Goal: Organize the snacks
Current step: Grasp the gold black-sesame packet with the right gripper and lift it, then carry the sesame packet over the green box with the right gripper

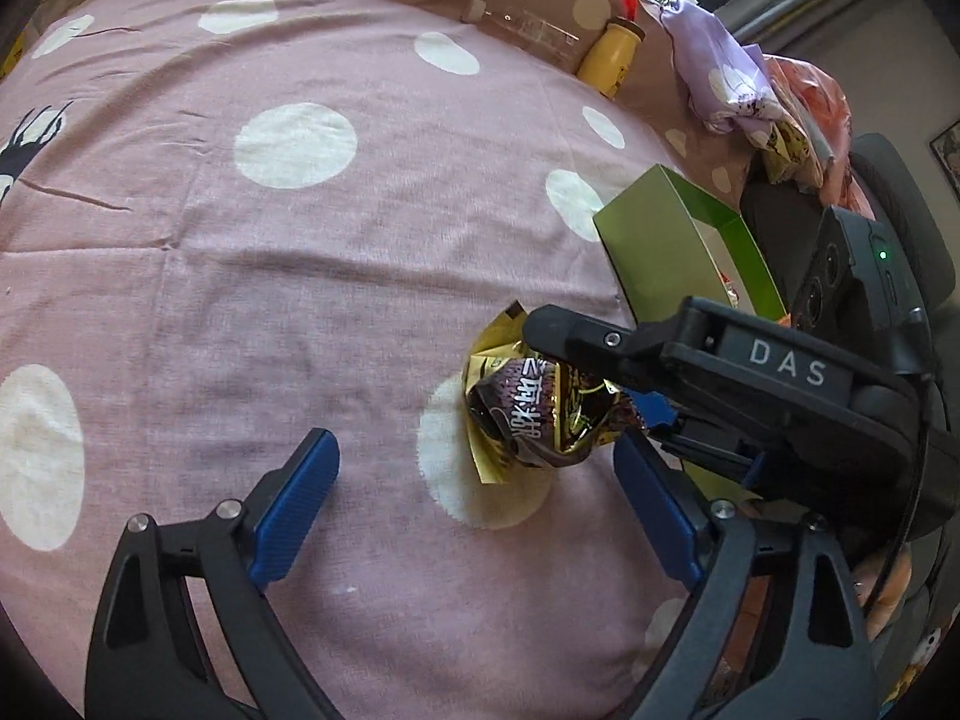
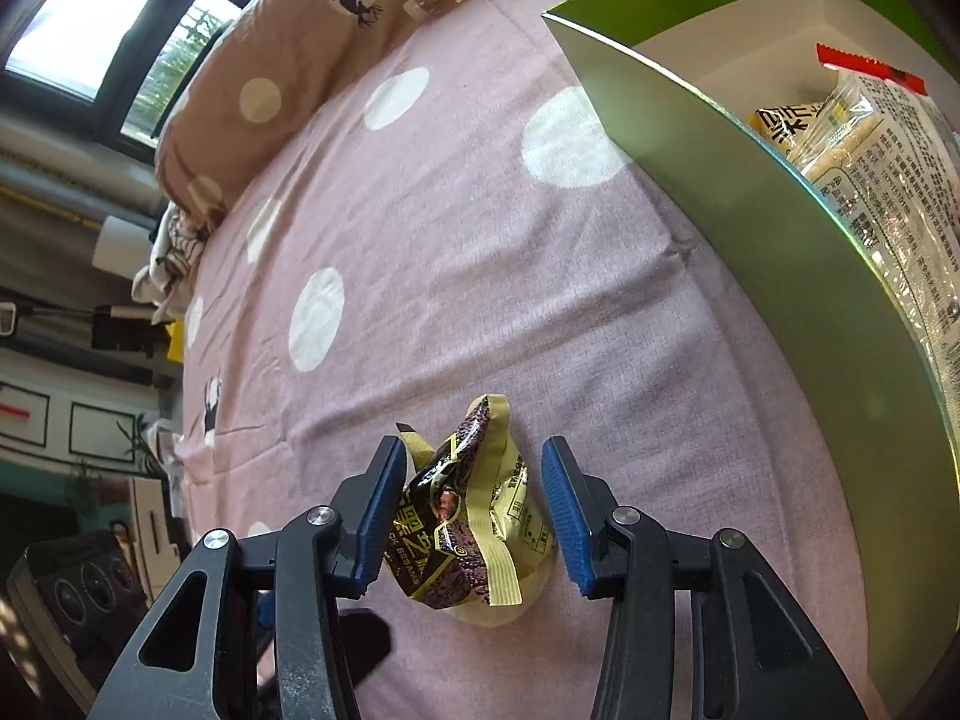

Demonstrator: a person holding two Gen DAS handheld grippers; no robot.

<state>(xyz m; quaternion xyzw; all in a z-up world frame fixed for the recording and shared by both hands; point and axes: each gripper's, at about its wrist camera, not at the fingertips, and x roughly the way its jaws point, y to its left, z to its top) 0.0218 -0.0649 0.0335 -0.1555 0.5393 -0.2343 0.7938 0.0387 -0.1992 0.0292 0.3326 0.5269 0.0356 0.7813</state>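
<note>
Snack packet (image 2: 465,516), crumpled gold and dark brown foil, sits on the pink polka-dot bedspread (image 1: 300,276), on one of its cream dots, just short of the green box (image 2: 720,192) that stands toward the bed's edge. The right gripper (image 2: 471,516) straddles it: the left blue pad (image 2: 378,516) presses into the packet's dark side, while the other blue pad stands just beside the yellow edge, and whether that one touches the wrapper cannot be told. Its jaws are drawn in as narrow as they go, clenched on the packet, which still rests on the cloth.

From the left wrist view the same packet (image 1: 540,414) lies under the right gripper's black finger (image 1: 576,342), which reaches in from the box side. The left gripper (image 1: 474,492) hangs spread wide over the bedspread, its blue pads (image 1: 294,510) well apart, gripping nothing; the packet sits just ahead of its fingertips, nearer the right-hand one.

Inside the box lie other snack bags (image 2: 882,138), one clear with printed text and a red-sealed end. A yellow bottle (image 1: 609,54) lies against the brown pillow (image 2: 270,60) at the bed's far edge.
</note>
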